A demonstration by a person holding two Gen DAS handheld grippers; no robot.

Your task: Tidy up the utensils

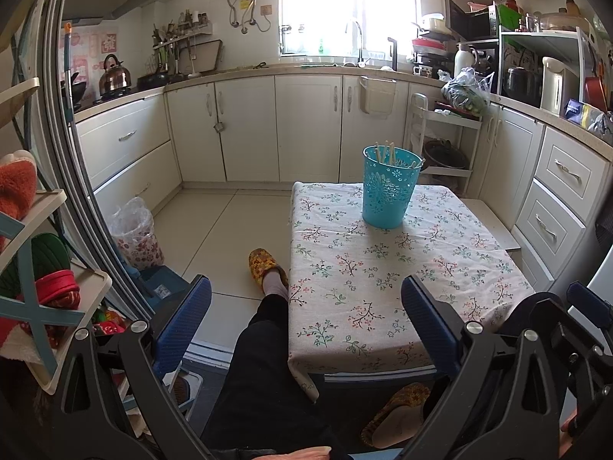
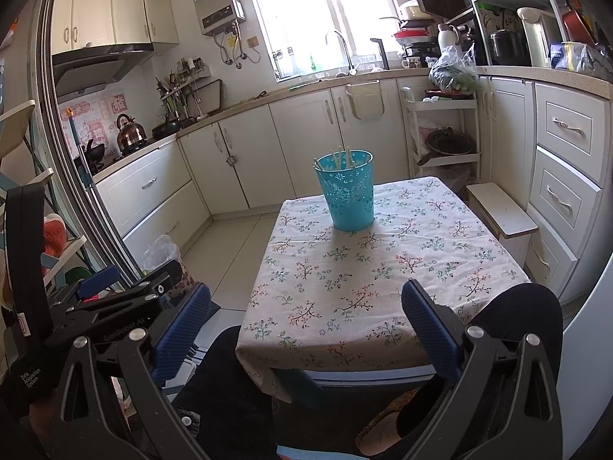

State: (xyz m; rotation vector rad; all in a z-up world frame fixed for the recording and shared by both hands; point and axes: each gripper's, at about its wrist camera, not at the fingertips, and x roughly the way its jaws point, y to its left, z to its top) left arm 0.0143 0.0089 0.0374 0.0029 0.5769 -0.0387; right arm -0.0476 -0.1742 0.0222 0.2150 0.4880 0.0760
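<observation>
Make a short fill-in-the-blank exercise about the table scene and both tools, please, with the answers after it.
1. The chopsticks stand inside a ____ perforated holder.
2. The holder stands on a small table covered with a ____-patterned cloth.
3. The left tool and the right tool are both ____ and hold nothing.

Answers: blue; floral; open
</observation>
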